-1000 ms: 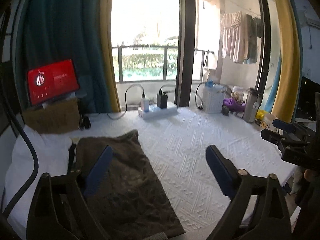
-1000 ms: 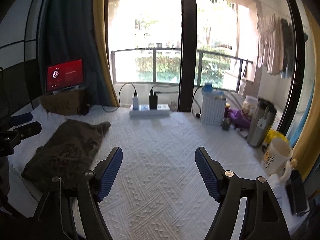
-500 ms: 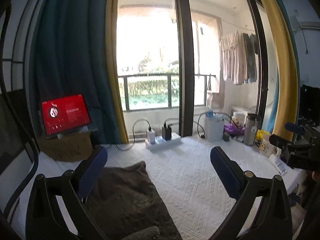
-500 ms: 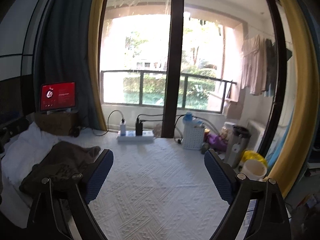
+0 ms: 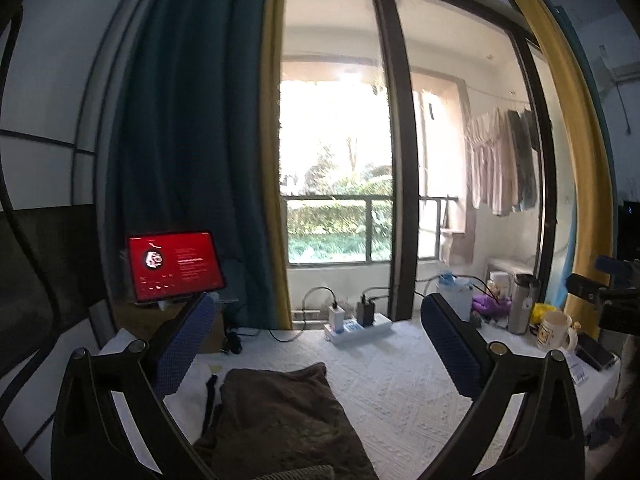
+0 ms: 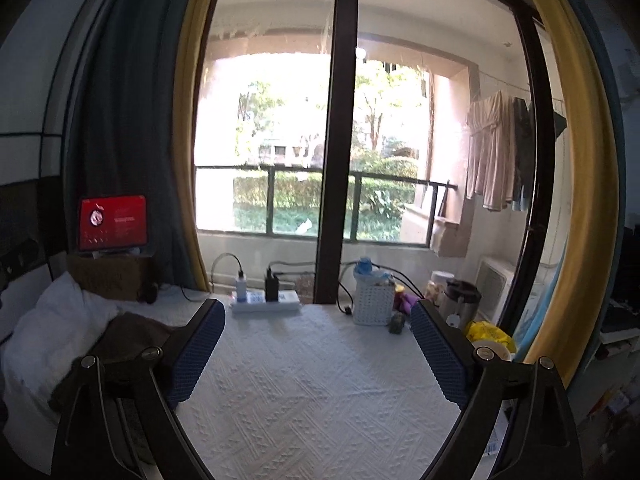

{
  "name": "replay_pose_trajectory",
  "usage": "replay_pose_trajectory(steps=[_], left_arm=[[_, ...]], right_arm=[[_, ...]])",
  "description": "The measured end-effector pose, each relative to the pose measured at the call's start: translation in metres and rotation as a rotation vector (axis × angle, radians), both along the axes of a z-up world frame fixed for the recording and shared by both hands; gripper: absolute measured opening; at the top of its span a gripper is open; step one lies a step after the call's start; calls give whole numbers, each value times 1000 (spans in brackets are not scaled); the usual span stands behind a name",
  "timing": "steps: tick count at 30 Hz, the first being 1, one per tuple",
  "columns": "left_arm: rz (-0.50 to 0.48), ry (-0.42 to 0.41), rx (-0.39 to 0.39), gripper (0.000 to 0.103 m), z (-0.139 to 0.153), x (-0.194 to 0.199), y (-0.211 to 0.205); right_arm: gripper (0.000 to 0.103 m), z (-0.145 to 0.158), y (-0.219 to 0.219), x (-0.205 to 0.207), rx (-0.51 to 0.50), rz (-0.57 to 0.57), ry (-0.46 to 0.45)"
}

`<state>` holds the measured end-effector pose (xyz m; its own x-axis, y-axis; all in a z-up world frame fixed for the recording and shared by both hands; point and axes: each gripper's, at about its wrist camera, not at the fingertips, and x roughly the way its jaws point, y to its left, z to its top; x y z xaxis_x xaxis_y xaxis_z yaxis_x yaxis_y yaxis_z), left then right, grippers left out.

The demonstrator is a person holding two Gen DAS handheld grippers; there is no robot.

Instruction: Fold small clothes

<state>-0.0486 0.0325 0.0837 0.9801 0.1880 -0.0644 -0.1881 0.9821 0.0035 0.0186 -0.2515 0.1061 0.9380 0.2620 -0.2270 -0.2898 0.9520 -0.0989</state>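
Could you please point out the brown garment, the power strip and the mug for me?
brown garment (image 5: pixel 280 420): left wrist view, middle of the cloth.
power strip (image 6: pixel 266 305): right wrist view, its white body.
mug (image 5: pixel 554 330): left wrist view, its side wall.

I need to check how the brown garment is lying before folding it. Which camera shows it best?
The left wrist view: the brown garment spreads out between the open left claw. In the right wrist view only a bunched part shows at the left, partly behind the right claw.
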Motion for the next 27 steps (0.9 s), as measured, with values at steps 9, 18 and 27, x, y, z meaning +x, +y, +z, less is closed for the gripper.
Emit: replay_pose_trajectory(steps=[9,18,27], left_arm=[[41,24,-20,102,-10,-4,22],[45,28,-40,102,-14,-8,32],[31,45,-32,102,-17,-8,28]], right_arm=[[100,-3,22,-11,1,43,-8],[100,-16,36,-5,-3,57,36],[100,-18,32,-2,-9,45,49]])
